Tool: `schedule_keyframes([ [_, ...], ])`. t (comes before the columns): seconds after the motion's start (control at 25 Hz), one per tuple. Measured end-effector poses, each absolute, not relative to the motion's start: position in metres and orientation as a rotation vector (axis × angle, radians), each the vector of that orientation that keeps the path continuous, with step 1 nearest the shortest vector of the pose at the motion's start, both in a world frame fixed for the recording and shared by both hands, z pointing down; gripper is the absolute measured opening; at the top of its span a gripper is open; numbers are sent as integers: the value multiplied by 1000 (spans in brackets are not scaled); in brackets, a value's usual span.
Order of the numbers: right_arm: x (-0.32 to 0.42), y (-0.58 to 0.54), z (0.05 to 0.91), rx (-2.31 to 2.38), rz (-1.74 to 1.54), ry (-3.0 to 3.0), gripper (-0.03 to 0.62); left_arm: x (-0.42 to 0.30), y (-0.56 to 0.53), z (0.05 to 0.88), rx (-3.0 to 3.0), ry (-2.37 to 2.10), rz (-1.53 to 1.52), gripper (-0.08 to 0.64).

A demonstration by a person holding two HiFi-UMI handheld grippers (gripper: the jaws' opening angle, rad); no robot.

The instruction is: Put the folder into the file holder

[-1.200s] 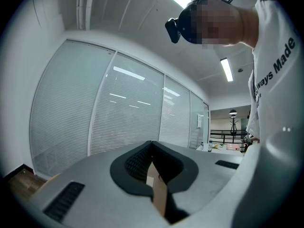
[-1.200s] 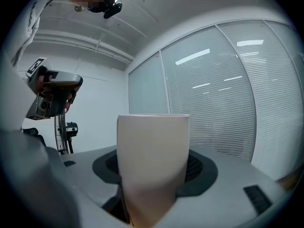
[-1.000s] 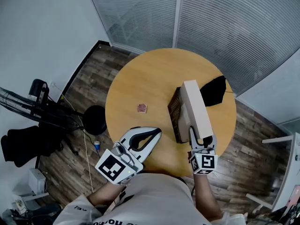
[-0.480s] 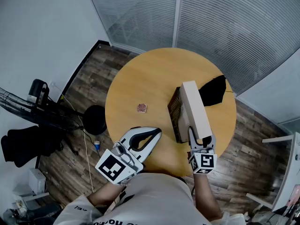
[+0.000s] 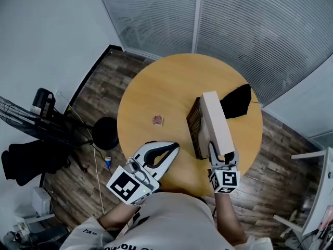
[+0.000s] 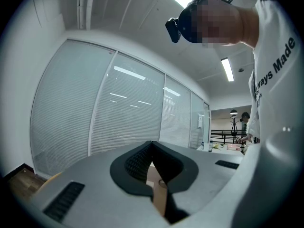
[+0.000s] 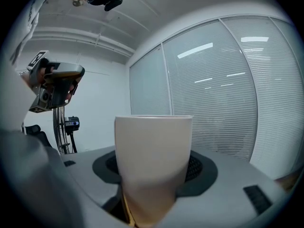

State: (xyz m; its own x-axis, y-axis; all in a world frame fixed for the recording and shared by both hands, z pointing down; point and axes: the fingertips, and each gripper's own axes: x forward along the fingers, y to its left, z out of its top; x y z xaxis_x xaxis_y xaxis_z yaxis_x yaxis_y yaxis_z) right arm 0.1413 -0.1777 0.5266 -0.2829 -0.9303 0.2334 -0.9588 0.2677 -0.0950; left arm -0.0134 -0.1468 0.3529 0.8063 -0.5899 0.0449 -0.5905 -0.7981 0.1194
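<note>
Your right gripper (image 7: 154, 169) is clamped on the pale end of the folder (image 7: 153, 146).
You have the folder standing upright between the jaws, a dark pad (image 7: 202, 167) pressed to each side, and its off-white end fills the middle of the view. Behind it runs a glass wall with blinds (image 7: 228, 103). Off to the left, against a plain white wall, your left gripper (image 7: 52, 87) shows its marker cube above a thin stand (image 7: 61, 127).

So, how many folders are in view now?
1. The folder is held at its near end by the right gripper, beside the dark file holder on the round table. No other shows; the holder could hide one.
</note>
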Motion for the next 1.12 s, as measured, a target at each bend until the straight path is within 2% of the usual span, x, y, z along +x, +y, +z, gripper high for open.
schedule_keyframes([
  [1.12,139,-175,553,1749,374,-2353,291,-14,-149,349,2859,-950,-4,23],
])
